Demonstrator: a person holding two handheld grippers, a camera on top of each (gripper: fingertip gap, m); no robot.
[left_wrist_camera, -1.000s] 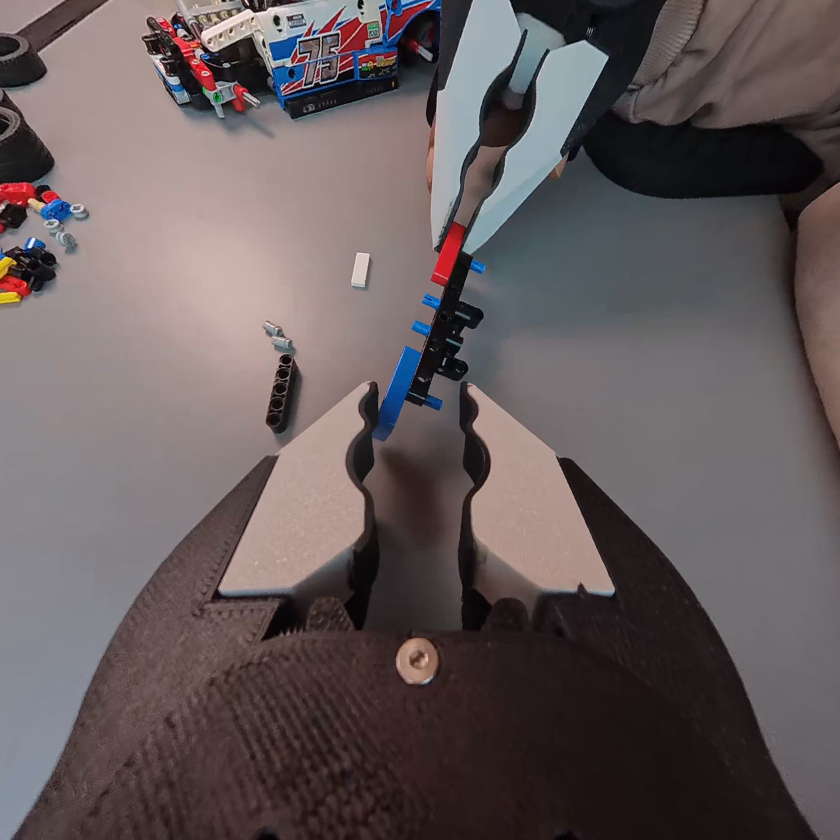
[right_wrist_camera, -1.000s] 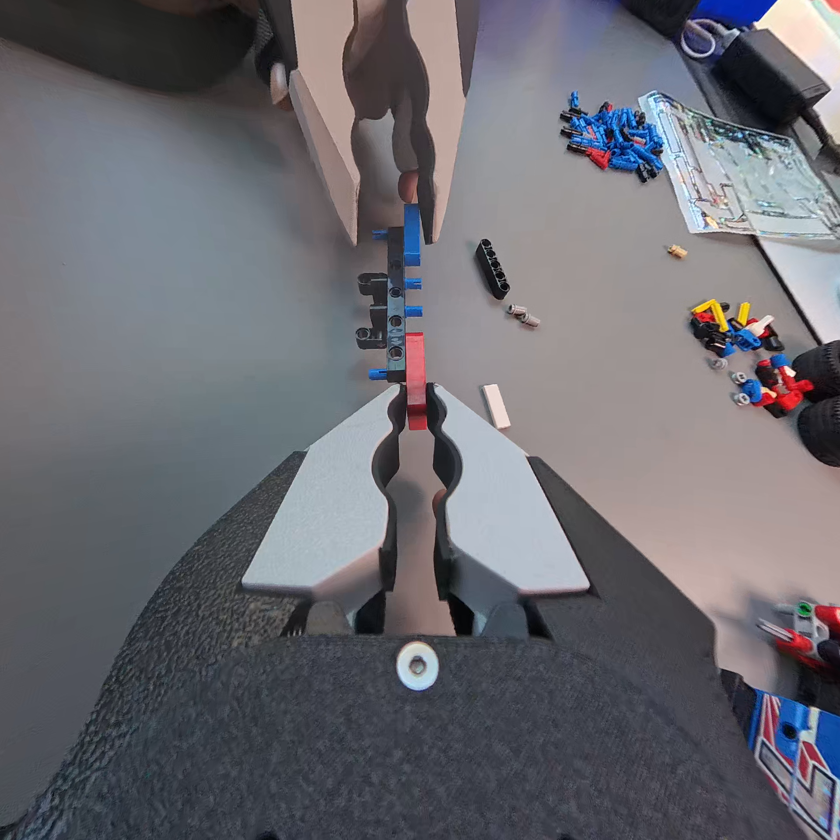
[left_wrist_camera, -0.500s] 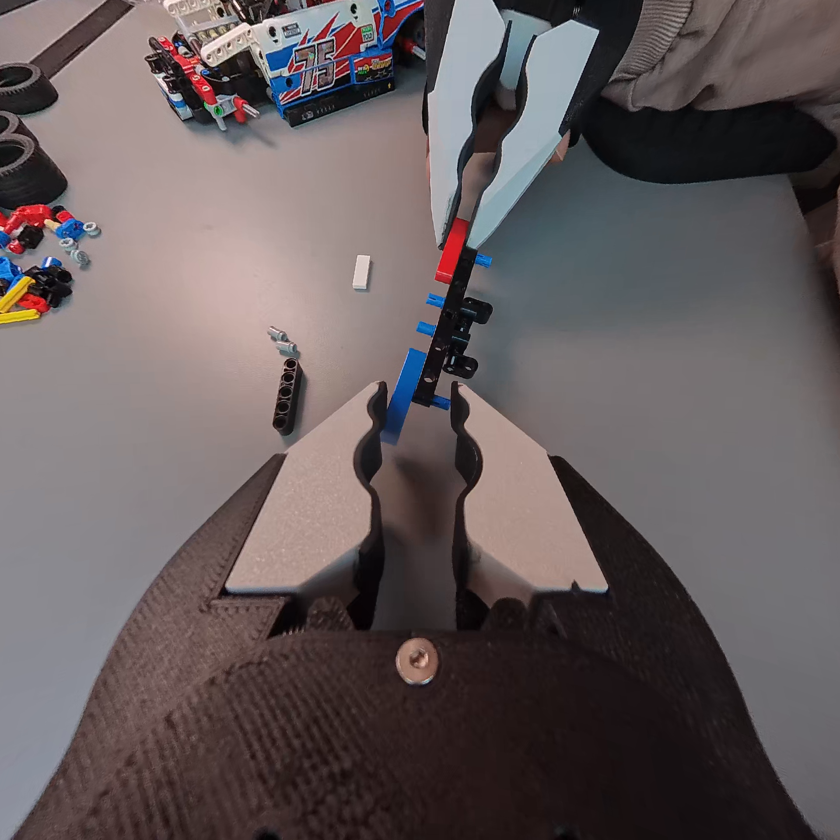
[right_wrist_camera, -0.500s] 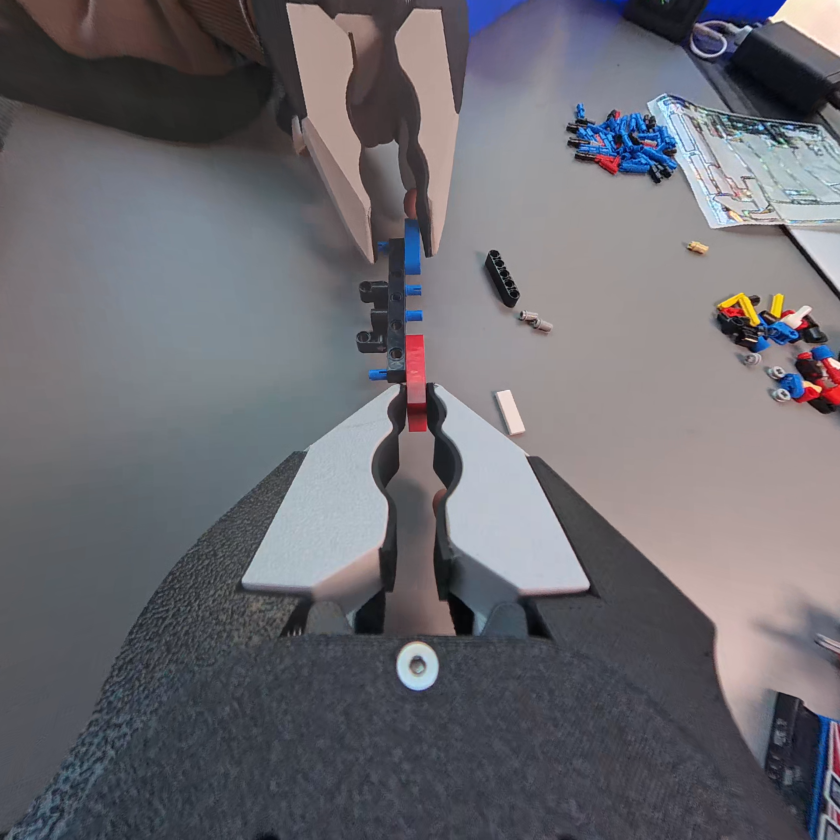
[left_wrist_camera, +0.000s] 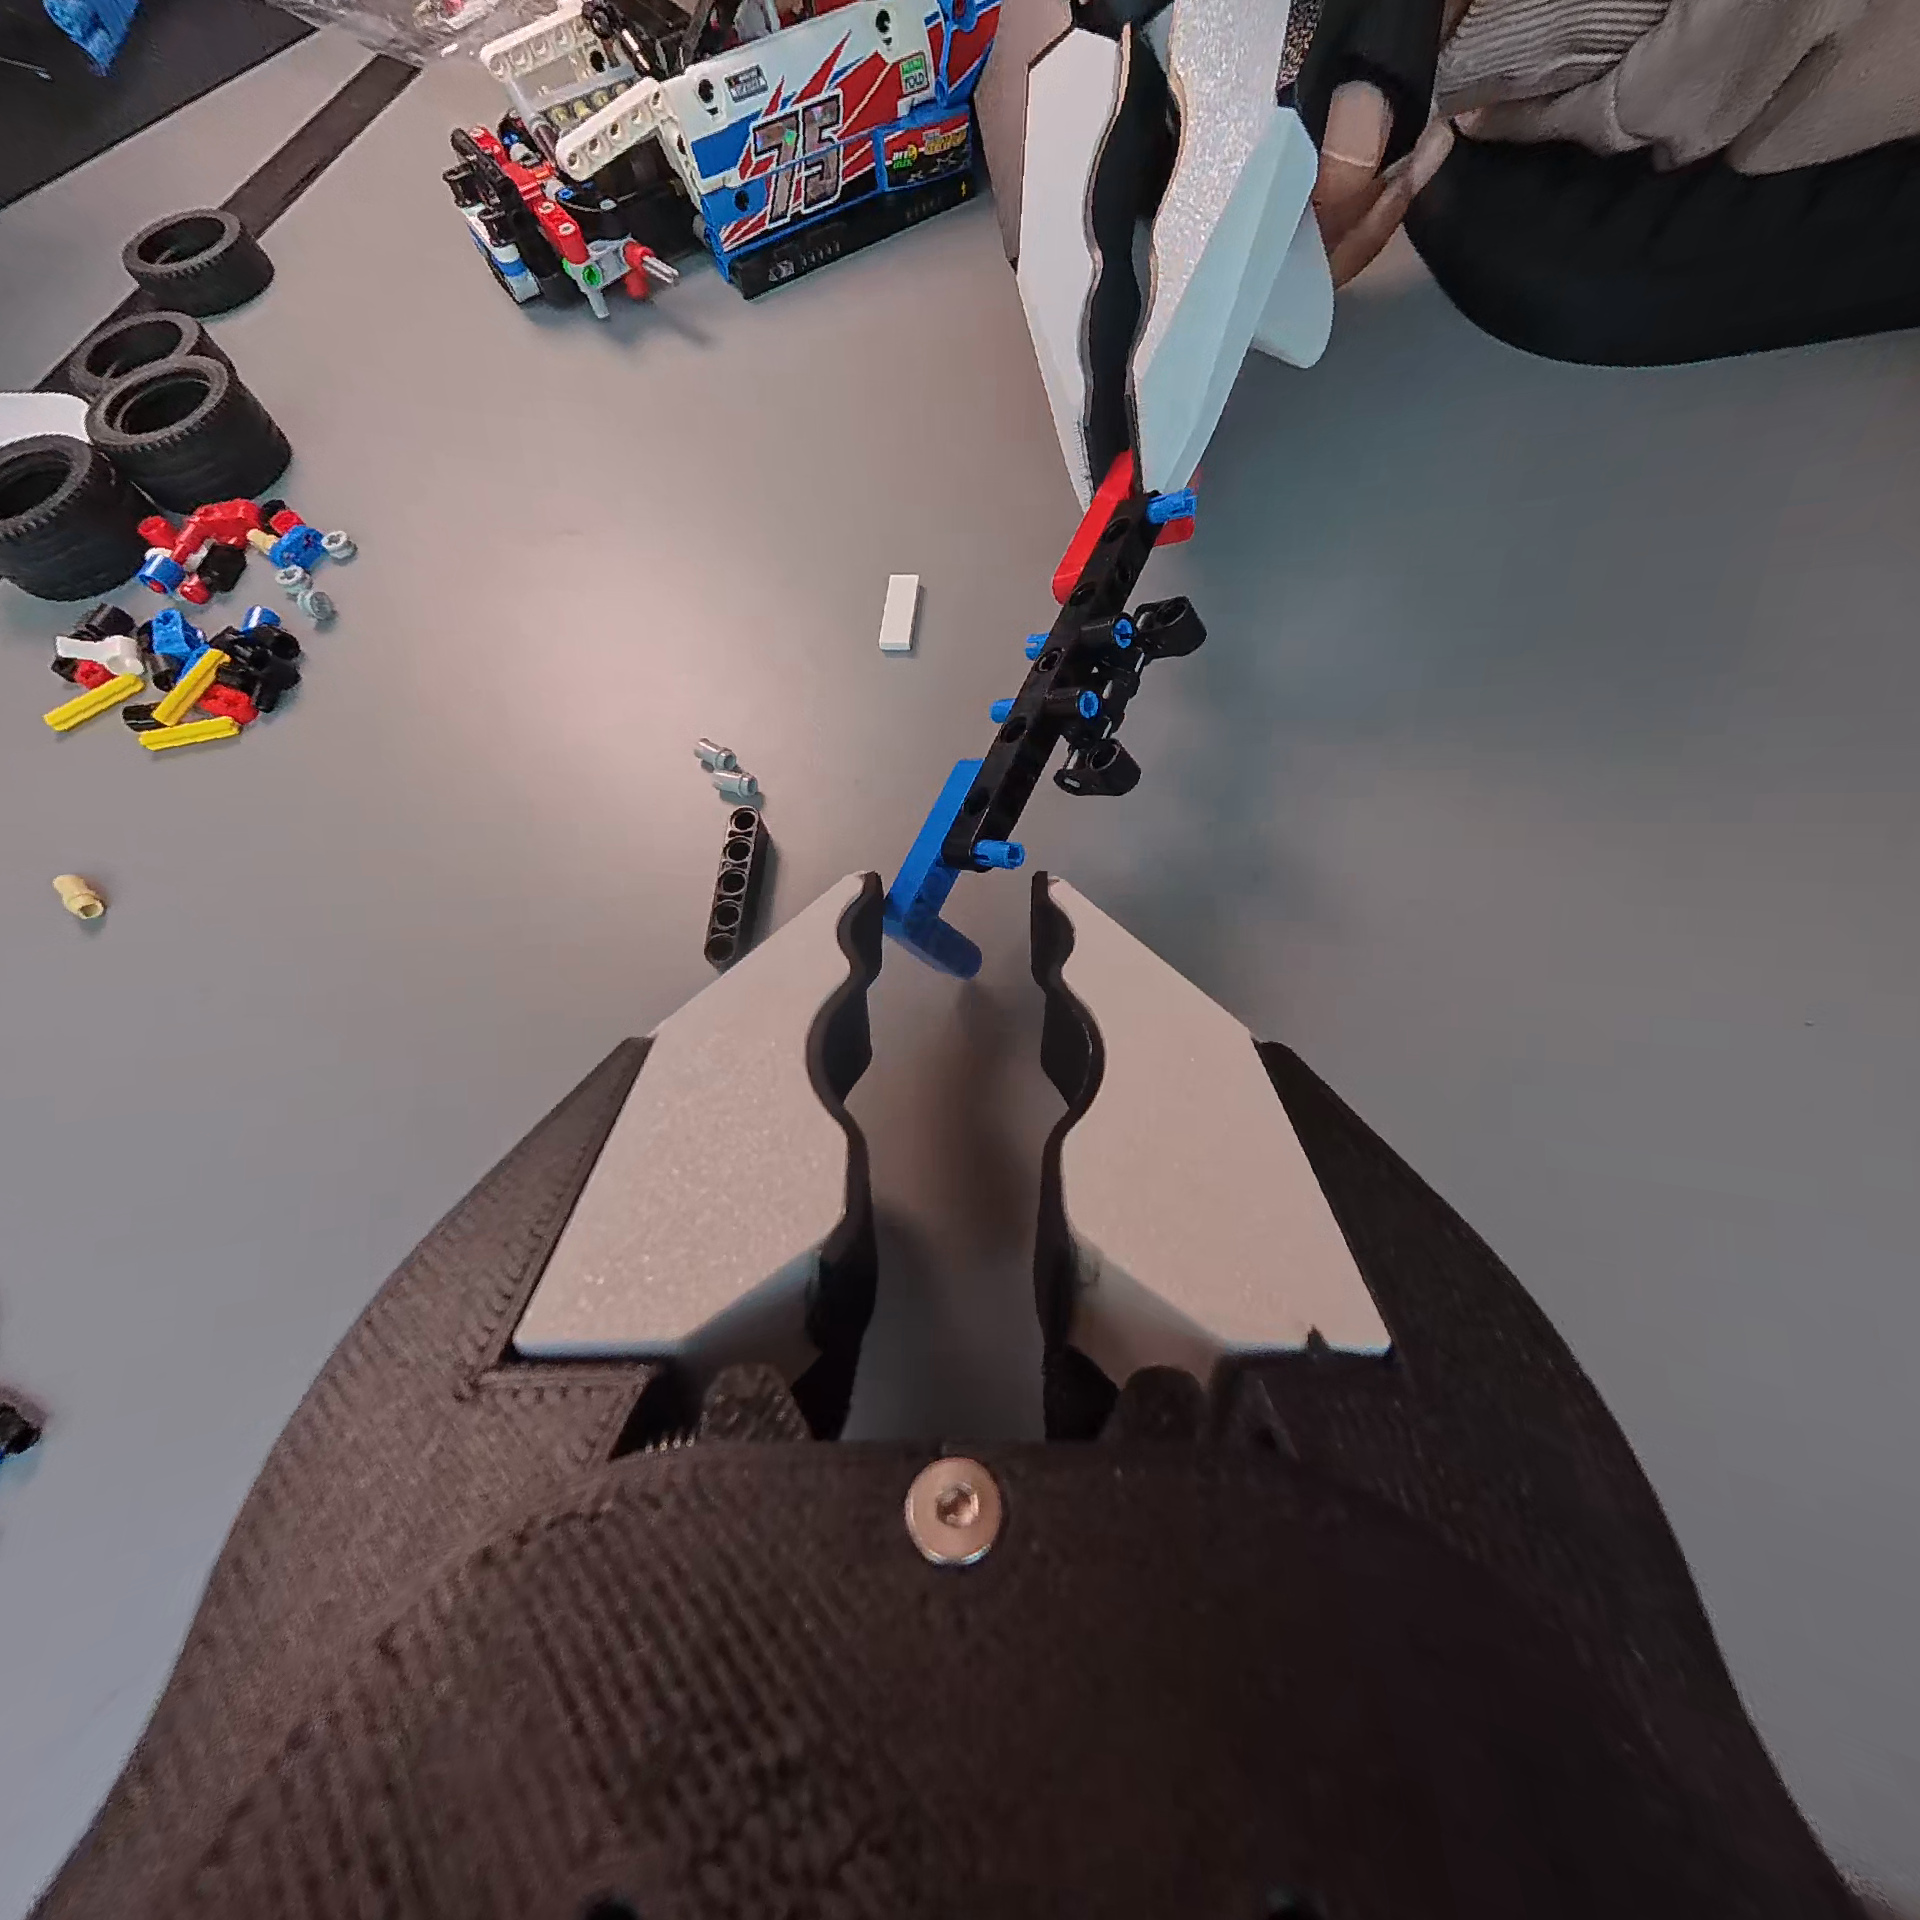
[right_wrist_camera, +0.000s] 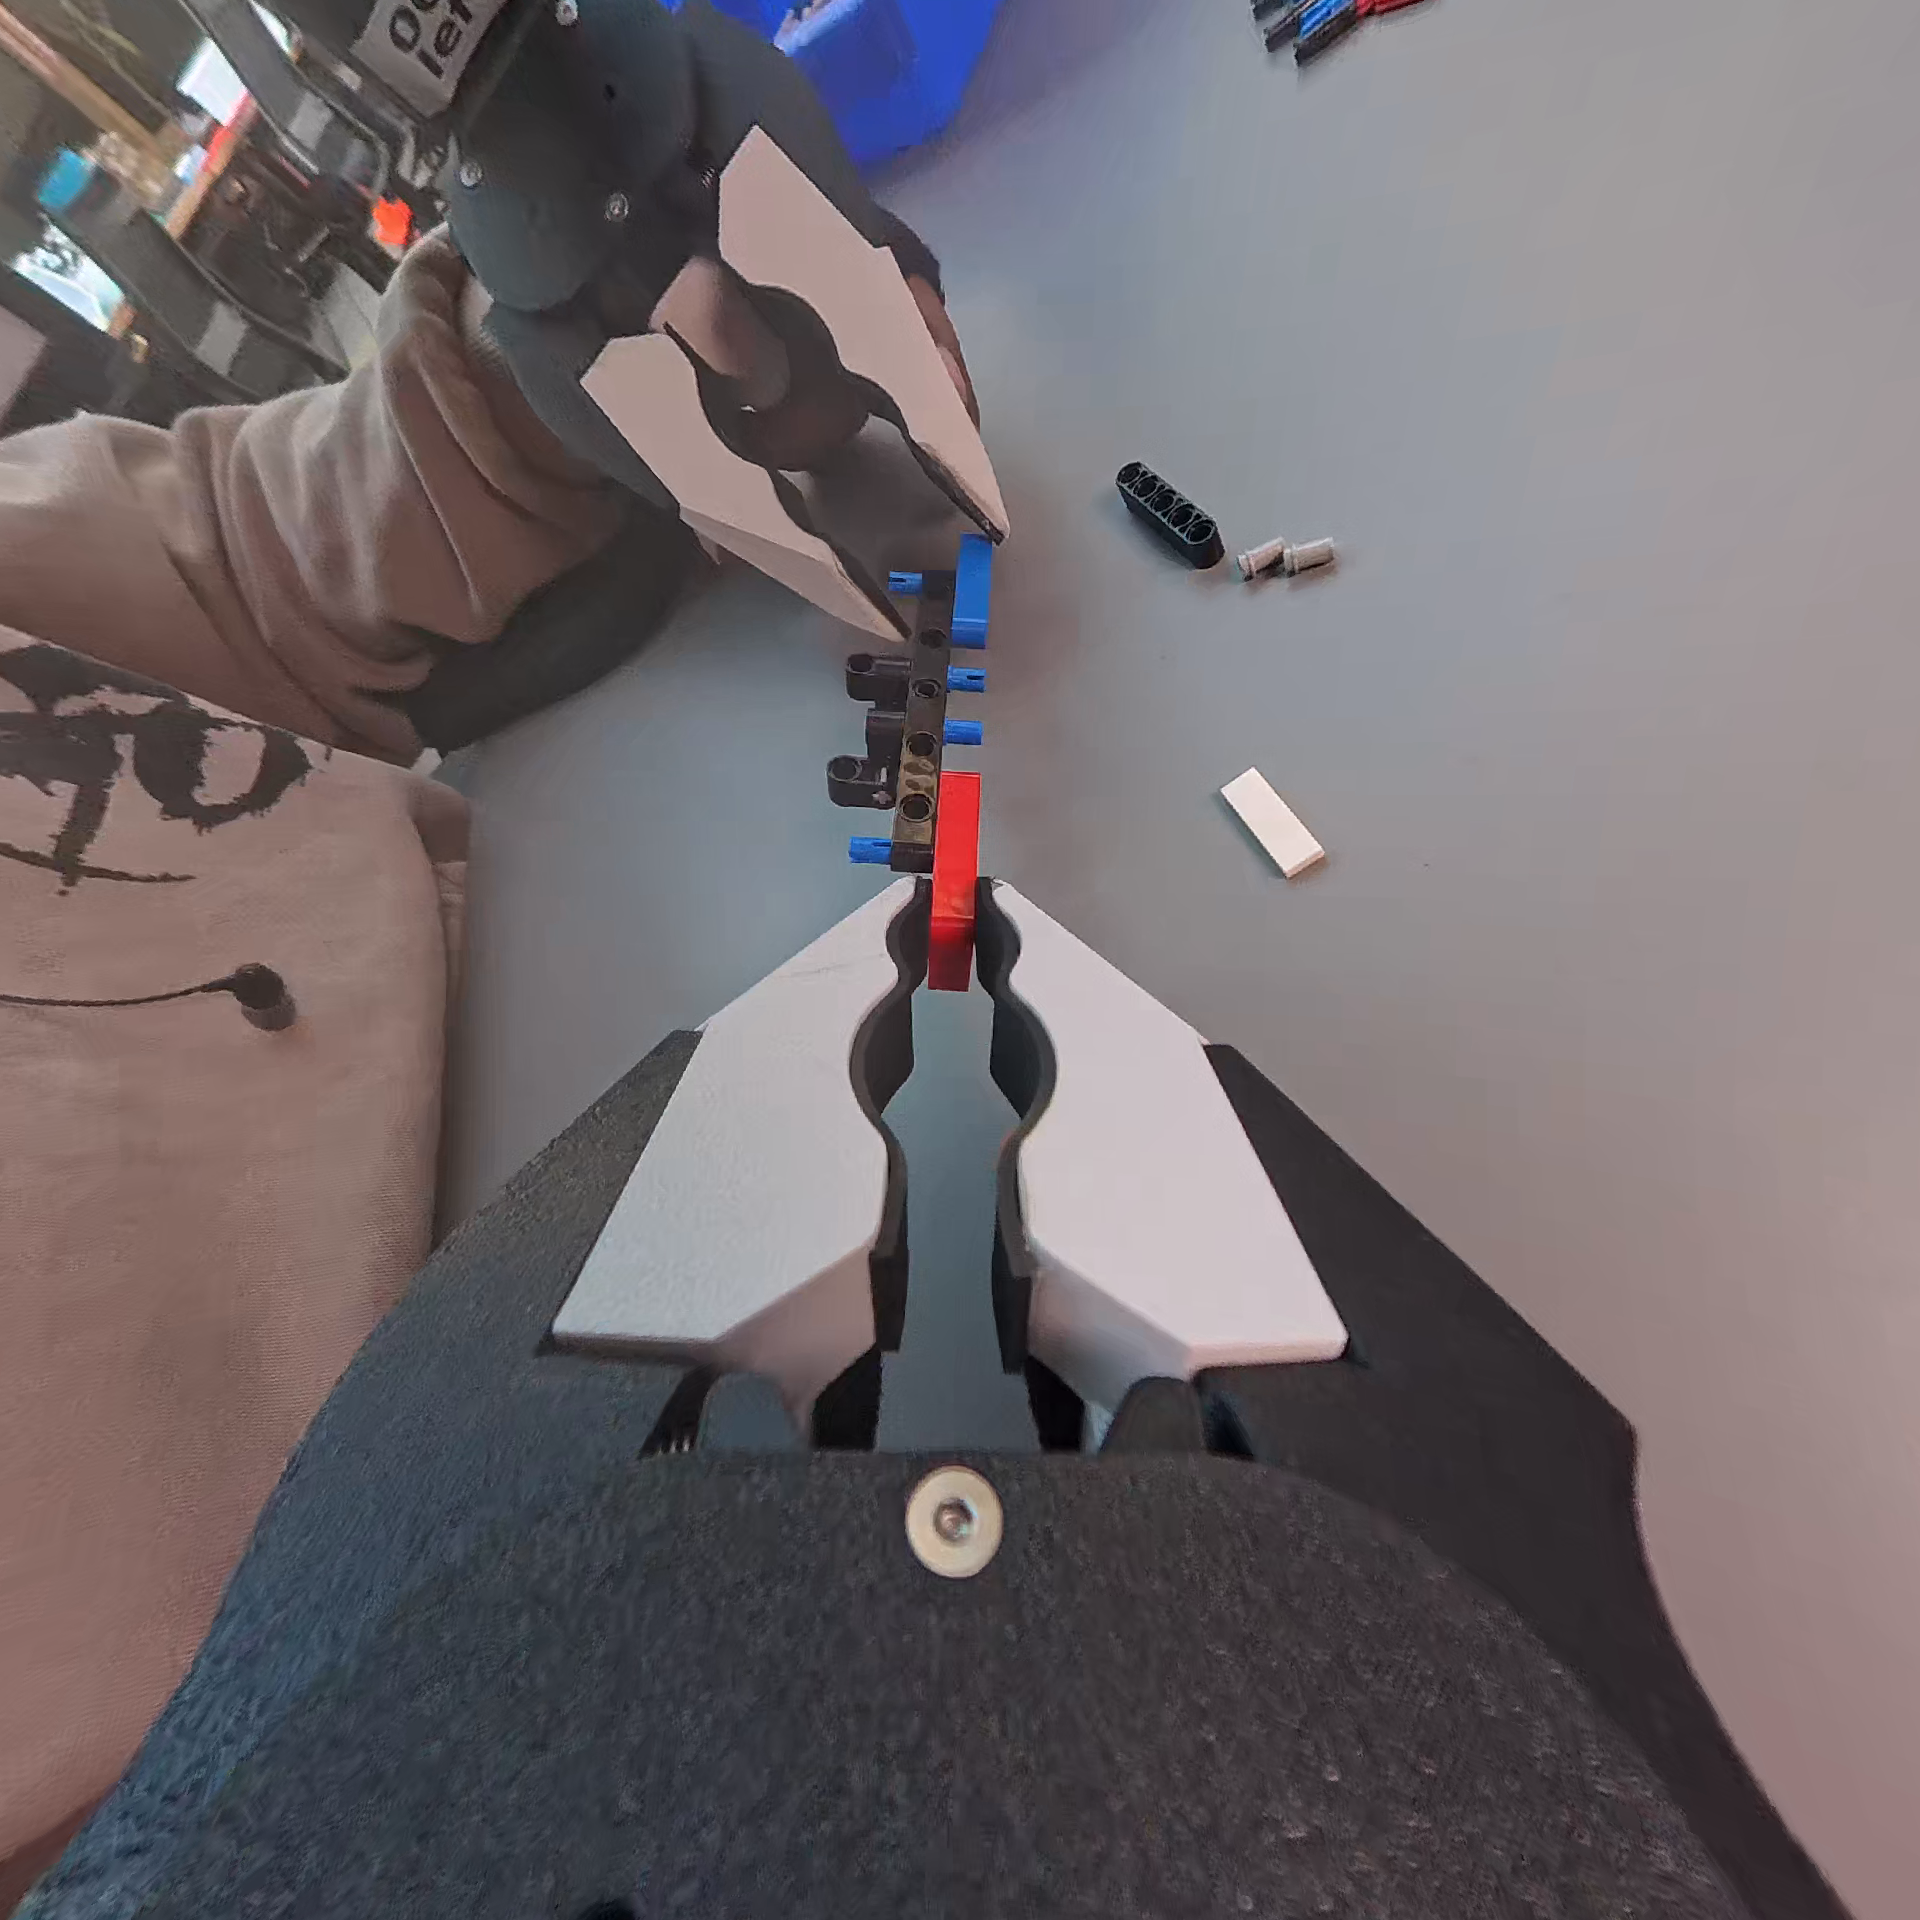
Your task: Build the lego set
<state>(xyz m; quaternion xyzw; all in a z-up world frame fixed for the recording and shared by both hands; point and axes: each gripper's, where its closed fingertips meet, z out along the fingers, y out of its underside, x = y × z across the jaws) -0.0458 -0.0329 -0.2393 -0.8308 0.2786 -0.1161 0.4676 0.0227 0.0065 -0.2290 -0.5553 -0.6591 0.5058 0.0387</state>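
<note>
One small assembly [left_wrist_camera: 1070,686] is in play: a black beam with a red piece at one end, a blue piece at the other, blue pins along it and two black connectors on one side. My right gripper [right_wrist_camera: 951,888] is clamped on the red end, holding it up off the grey table [left_wrist_camera: 1558,831], I think so the far end stays free to work on. My left gripper [left_wrist_camera: 945,894] is parted, jaws either side of the blue end; one jaw looks to touch it, but nothing is squeezed. My guess is I'm lining up to take or press that blue end.

Counts, left view: one half-built race car [left_wrist_camera: 727,166] at the back, four loose tyres [left_wrist_camera: 156,416] at left, one loose black beam [left_wrist_camera: 736,883] just beside my left jaw, two grey pins [left_wrist_camera: 727,767] near it, one white tile [left_wrist_camera: 899,613], one tan peg [left_wrist_camera: 79,896], three yellow bars in the mixed pile [left_wrist_camera: 177,644]. Other pile pieces too jumbled to count.
</note>
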